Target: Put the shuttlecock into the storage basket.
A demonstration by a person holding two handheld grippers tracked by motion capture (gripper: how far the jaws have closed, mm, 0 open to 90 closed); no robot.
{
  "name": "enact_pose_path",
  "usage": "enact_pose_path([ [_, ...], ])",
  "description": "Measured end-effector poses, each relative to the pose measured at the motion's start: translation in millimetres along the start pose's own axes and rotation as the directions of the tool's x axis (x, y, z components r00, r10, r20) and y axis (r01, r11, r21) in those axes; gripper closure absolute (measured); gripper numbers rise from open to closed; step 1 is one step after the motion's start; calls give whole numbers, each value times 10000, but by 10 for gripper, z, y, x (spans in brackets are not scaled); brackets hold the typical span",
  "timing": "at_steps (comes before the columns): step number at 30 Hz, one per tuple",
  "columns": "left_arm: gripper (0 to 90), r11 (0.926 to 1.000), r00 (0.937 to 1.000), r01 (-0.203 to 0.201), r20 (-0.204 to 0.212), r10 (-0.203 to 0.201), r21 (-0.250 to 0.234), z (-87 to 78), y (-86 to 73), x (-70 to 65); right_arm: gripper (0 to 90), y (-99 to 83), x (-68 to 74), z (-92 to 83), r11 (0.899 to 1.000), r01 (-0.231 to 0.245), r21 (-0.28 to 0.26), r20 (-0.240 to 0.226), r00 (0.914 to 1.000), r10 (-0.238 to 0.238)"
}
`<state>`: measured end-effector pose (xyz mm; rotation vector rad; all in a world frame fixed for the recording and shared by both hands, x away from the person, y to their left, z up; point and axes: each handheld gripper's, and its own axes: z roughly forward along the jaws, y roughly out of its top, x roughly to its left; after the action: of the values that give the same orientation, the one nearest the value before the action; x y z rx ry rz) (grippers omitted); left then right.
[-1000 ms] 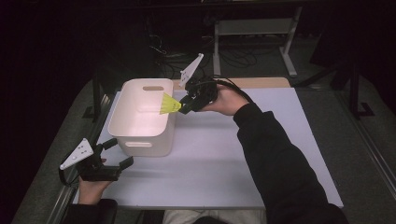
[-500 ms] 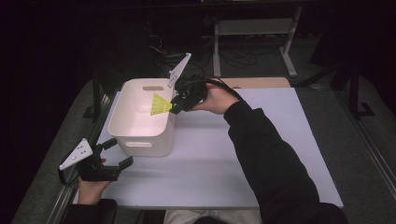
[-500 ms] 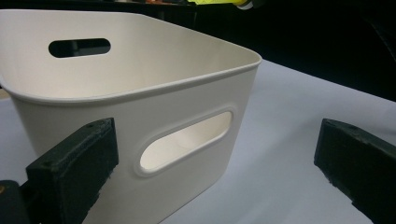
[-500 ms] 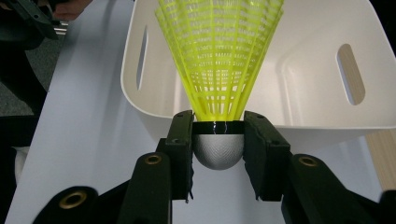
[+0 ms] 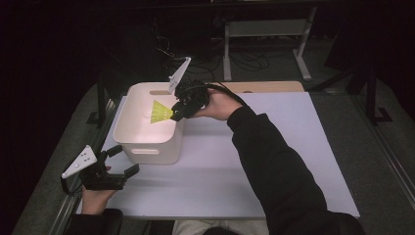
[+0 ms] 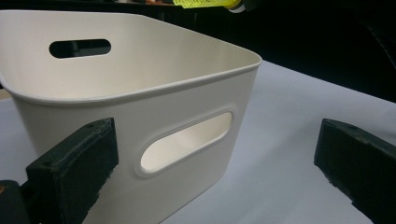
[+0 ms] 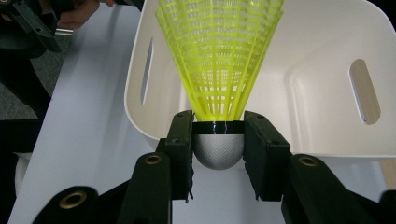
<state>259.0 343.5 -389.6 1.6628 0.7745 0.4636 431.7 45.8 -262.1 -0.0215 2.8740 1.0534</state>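
Work in hand: a yellow shuttlecock (image 5: 160, 112) goes into the white bin (image 5: 131, 142) that stands on the bench (image 5: 274, 166).

Right gripper (image 5: 176, 113): fingers closed on the shuttlecock's rounded cork base (image 7: 218, 151); in the right gripper view the pads press it from both sides, just below the start of the skirt.

Shuttlecock, place: held above the open top of the bin, over its right rim in the high view; not touching wall or floor as far as I can tell.

Long axis: runs straight out from the fingers, cork toward the hand and skirt (image 7: 219, 51) flaring away, pointing into the bin's hollow. Roughly level with a slight downward tilt, in my judgement.

Key relation: the cork sits about above the near rim (image 7: 154, 135), the skirt already over the inside. A release here may drop the cork on or near the rim; my guess is a little more reach across is wanted first.

Left gripper (image 5: 120, 161): fingers wide apart, holding nothing; it rests low on the bench at the bin's near left corner, with the bin's slotted handle (image 6: 187, 140) straight ahead.

Nearer hand: the right one, which has the shuttlecock.
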Motion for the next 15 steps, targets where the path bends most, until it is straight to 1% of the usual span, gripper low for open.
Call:
enact_pose_path([
  [15, 0, 10000, 10000, -42, 13, 42, 4, 4, 0, 2, 632, 70, 15, 173, 10000, 58, 15, -339, 9994, -58],
])
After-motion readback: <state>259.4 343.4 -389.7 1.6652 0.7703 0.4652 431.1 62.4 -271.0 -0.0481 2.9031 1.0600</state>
